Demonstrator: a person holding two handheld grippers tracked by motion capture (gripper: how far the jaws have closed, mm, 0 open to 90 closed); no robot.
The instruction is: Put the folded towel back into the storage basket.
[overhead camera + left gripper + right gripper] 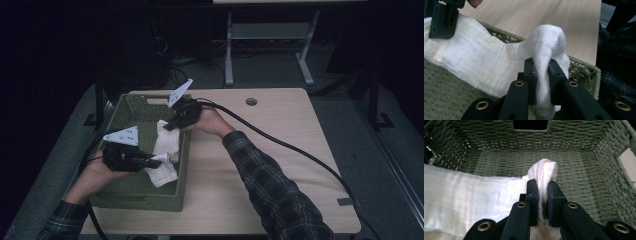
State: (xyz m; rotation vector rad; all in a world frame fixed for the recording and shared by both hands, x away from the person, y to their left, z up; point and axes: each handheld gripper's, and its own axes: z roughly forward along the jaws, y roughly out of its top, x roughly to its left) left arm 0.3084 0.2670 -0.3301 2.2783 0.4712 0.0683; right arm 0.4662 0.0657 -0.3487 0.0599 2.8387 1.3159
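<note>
A white cloth (165, 151) stretches along the right inner side of a green woven basket (129, 192) at the table's left. My left gripper (154, 161) is shut on the cloth's near end; in the left gripper view the cloth (486, 62) bunches up between my left gripper's (542, 65) pads. My right gripper (171, 125) is shut on the far end, over the basket's right rim. In the right gripper view a fold of the cloth (461, 192) sticks up between my right gripper's (541, 185) jaws, with the basket (579, 172) wall behind it.
The basket stands on a light wooden table (270, 150), whose right half is bare wood with a cable hole (251, 101) near the back edge. A thick black cable (295, 147) trails across the table from the right gripper. A desk frame (270, 45) stands behind.
</note>
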